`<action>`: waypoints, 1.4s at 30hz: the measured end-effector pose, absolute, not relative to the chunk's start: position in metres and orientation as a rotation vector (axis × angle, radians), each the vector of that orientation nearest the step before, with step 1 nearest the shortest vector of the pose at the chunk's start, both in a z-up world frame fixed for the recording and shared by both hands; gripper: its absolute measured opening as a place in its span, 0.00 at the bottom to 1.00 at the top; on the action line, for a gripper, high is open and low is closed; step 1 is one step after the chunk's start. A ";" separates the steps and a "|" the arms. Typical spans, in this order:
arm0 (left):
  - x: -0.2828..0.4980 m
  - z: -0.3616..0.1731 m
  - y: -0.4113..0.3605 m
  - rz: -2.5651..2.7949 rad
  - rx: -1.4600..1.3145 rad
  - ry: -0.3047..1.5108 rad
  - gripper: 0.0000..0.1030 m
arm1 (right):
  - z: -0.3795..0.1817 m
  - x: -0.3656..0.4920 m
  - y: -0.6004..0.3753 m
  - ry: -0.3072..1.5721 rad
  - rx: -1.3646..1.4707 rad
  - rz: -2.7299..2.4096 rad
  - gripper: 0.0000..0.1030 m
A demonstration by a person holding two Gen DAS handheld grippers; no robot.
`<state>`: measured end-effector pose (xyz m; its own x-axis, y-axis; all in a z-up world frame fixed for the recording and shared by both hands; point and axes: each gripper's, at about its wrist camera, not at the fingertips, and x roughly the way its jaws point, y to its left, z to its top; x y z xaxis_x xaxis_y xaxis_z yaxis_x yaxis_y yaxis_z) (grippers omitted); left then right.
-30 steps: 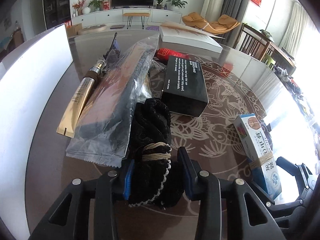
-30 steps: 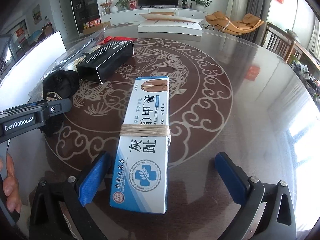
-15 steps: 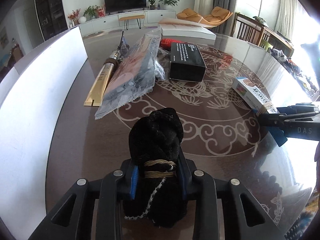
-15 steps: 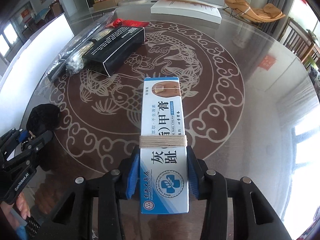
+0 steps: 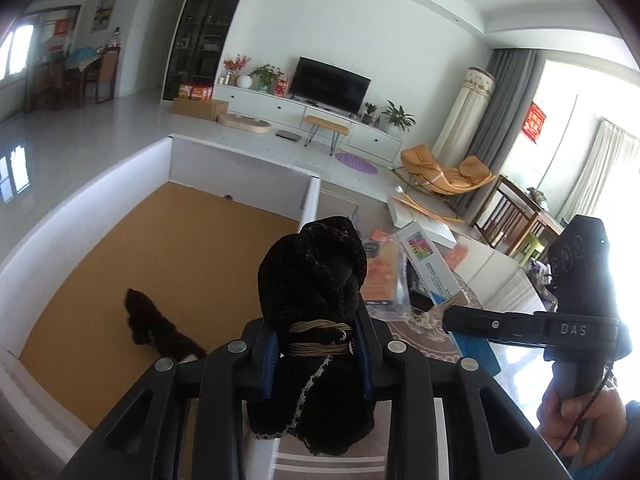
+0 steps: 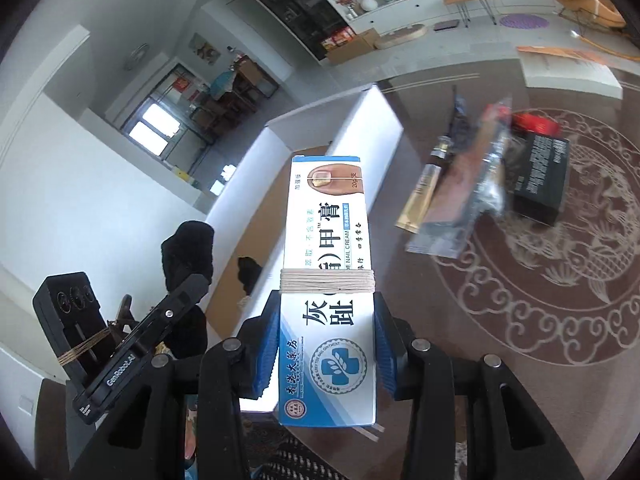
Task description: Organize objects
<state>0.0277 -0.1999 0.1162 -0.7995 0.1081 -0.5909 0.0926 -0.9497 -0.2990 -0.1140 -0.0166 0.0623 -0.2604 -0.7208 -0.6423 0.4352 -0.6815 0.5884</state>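
Note:
My left gripper point(image 5: 316, 344) is shut on a black fabric bundle point(image 5: 312, 280) tied with twine, held in the air over the near wall of a white box point(image 5: 240, 164) with a cork-brown floor. A second black fabric piece point(image 5: 156, 324) lies inside that box. My right gripper point(image 6: 326, 344) is shut on a blue-and-white nail cream carton point(image 6: 328, 240) bound with string, also lifted, pointing toward the same white box point(image 6: 360, 128). In the left wrist view the nail cream carton point(image 5: 428, 264) hangs just right of the bundle.
On the patterned table to the right lie a gold tube point(image 6: 422, 196), a clear plastic packet point(image 6: 468, 192), a black carton point(image 6: 540, 176), a red packet point(image 6: 536, 122) and a flat white box point(image 6: 568, 68). A hand point(image 5: 576, 412) grips the right tool's handle.
The right gripper closed on the carton, then both grippers rose off the table with their loads and swung left toward the white box, whose inside is now in view.

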 end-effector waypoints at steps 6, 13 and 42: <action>0.034 0.089 -0.309 3.130 -1.246 -0.583 0.33 | 0.078 -0.080 -0.169 -0.123 1.168 -1.841 0.42; 0.037 0.055 -0.348 3.133 -1.453 -0.710 0.62 | 0.039 -0.059 -0.242 0.028 1.218 -1.839 0.72; -0.043 -0.017 -0.009 2.804 -1.285 -0.093 1.00 | -0.061 -0.089 0.170 0.015 1.406 -2.827 1.00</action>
